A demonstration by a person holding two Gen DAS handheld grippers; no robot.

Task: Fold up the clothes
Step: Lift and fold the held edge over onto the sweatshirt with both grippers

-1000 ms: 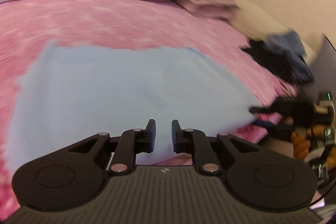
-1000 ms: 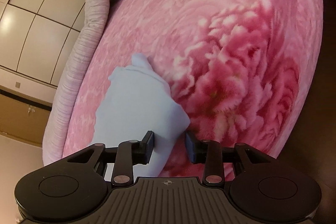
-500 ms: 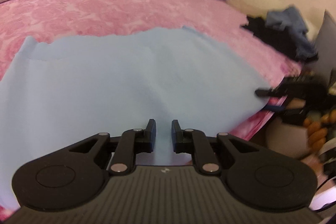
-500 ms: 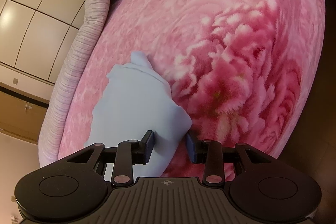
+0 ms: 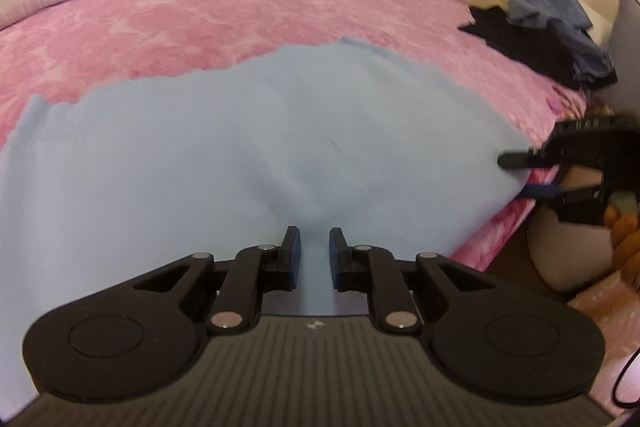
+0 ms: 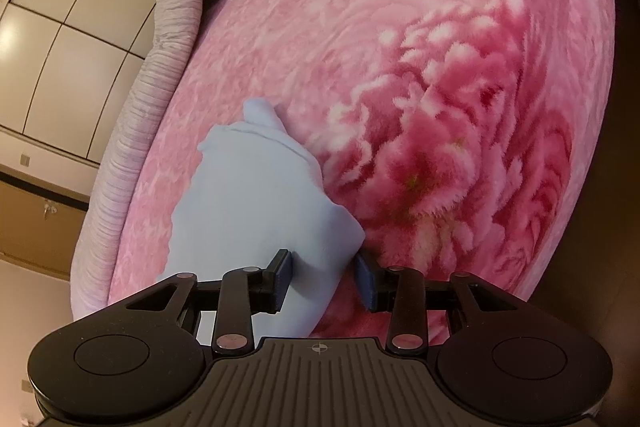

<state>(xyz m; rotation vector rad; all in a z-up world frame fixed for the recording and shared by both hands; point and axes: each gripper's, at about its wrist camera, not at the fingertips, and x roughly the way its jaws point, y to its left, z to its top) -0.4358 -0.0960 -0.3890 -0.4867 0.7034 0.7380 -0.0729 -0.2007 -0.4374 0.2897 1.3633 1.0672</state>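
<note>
Left wrist view: light blue garment (image 5: 240,155) lies crosswise, its edge between both part-open hand-held grippers.

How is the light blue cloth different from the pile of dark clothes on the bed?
The light blue cloth is one pale piece spread wide near the gripper; the dark clothes are black and blue pieces heaped small at the far side. Both lie on the pink blanket.
</note>
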